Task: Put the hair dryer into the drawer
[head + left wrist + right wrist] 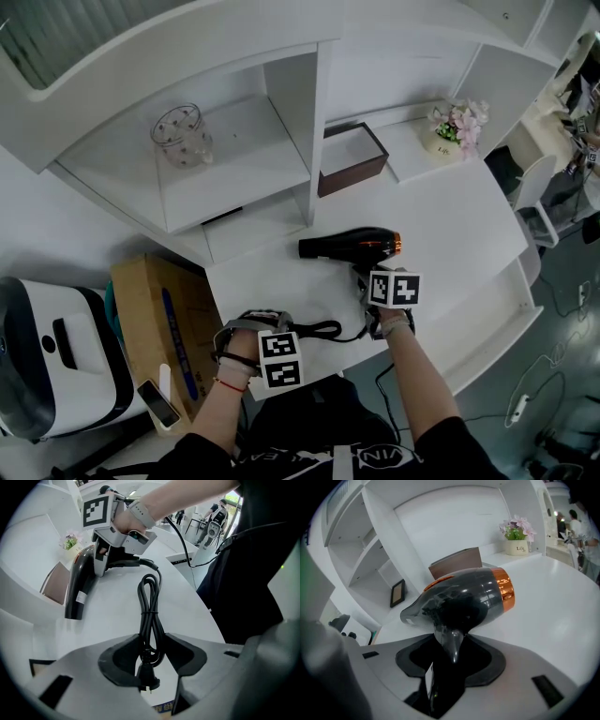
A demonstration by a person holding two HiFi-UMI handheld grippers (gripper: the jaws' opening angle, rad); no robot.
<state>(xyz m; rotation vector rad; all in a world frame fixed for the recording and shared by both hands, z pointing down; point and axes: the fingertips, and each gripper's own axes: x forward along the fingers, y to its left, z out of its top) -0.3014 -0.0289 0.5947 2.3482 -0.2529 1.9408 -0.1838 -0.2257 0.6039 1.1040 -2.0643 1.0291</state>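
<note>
The black hair dryer (349,246) with an orange ring lies on the white desk (450,234), nozzle to the left. My right gripper (367,281) is shut on its handle, which fills the gap between the pads in the right gripper view (450,641). The dryer's black cord (323,329) runs left from the handle. In the left gripper view the bundled cord (149,606) passes between the pads of my left gripper (150,645), which is shut on it, and the plug (147,680) hangs below. No drawer is clearly told apart.
A brown box (352,159) and a flower pot (455,131) stand at the desk's back. A glass jar (183,136) sits on the shelf. Left of the desk are a cardboard box (159,319) with a phone (157,403). A white ledge (497,319) runs below the desk's right edge.
</note>
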